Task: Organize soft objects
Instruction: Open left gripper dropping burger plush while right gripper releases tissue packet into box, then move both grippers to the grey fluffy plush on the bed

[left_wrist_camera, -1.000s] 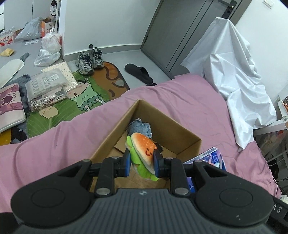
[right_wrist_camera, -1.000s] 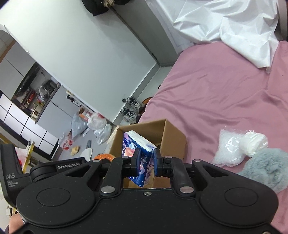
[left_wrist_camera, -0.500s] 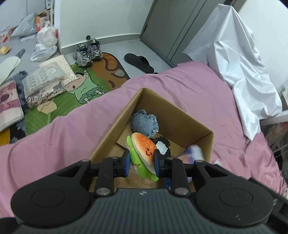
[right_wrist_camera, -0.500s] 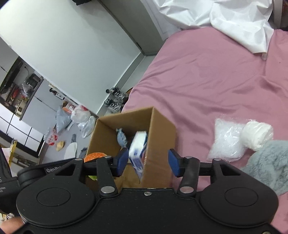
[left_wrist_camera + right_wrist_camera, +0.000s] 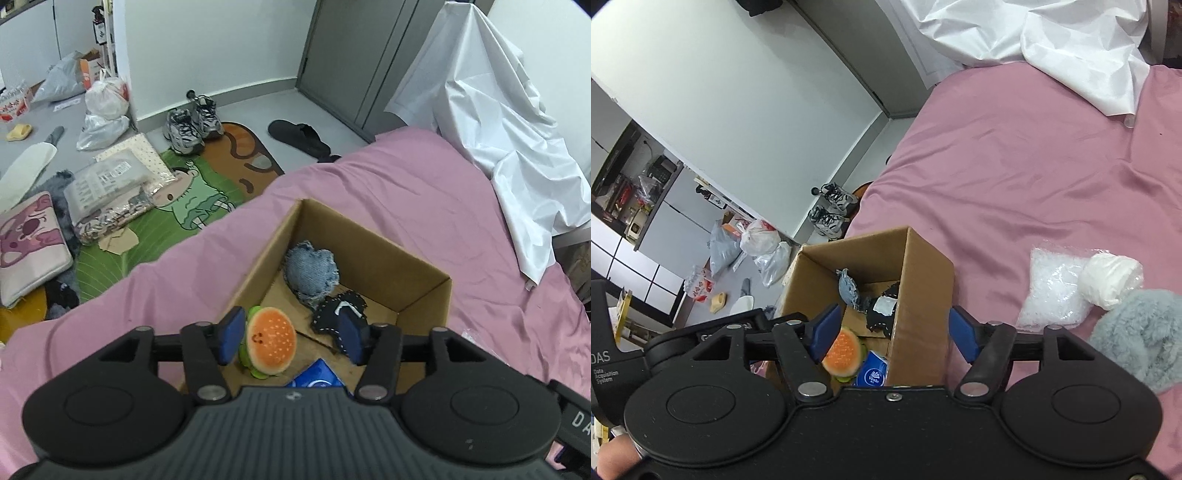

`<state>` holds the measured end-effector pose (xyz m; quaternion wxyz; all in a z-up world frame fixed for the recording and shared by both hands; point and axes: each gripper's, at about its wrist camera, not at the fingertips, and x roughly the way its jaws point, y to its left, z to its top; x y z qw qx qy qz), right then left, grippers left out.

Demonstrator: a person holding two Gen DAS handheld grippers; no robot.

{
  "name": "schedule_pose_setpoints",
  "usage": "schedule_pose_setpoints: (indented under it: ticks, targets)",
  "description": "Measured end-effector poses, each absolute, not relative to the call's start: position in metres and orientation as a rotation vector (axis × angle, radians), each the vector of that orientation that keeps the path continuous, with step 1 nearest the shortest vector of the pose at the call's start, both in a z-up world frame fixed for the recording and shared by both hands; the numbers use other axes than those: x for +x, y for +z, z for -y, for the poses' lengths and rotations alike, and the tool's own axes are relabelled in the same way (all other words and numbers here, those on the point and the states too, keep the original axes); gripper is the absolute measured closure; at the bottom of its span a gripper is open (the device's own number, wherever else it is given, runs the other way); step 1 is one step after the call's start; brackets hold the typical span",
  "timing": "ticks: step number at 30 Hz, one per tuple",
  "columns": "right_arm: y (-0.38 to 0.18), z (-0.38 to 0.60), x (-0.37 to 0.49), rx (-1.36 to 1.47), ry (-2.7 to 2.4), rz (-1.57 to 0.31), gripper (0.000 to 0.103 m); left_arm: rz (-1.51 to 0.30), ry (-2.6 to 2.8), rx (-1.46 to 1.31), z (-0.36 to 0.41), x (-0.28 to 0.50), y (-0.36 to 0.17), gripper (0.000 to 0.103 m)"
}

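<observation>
An open cardboard box (image 5: 388, 254) (image 5: 923, 280) stands on the pink bed. Inside lie a burger plush (image 5: 270, 340) (image 5: 842, 350), a denim pouch (image 5: 312, 273) (image 5: 848, 288), a black patch (image 5: 334, 314) (image 5: 882, 312) and a blue tissue pack (image 5: 319, 376) (image 5: 873, 373). My left gripper (image 5: 290, 338) is open above the box, with the burger plush loose between its jaws. My right gripper (image 5: 894, 332) is open and empty over the box's near wall.
On the bed right of the box lie a clear plastic bag (image 5: 1052, 291), a white roll (image 5: 1108, 277) and a grey-blue fluffy item (image 5: 1141, 332). A white sheet (image 5: 498, 110) drapes at the bed's far side. Shoes (image 5: 190, 122), a slipper and bags litter the floor.
My left gripper opened and let go of the burger plush, which dropped into the box. My right gripper opened earlier and the tissue pack now lies in the box.
</observation>
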<state>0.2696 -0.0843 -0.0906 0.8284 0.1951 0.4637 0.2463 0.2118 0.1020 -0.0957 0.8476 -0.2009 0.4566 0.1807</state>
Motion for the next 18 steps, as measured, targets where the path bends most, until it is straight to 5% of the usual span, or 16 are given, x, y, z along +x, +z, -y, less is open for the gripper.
schedule_pose_setpoints:
  ticks: [12, 18]
  targets:
    - [-0.084, 0.104, 0.260, 0.397, 0.482, -0.993, 0.029, -0.922, 0.396, -0.395, -0.099, 0.200, -0.064, 0.024]
    - [-0.075, 0.116, 0.251, 0.393, 0.472, -0.973, 0.010, -0.911, 0.348, -0.381, -0.089, 0.195, -0.056, 0.021]
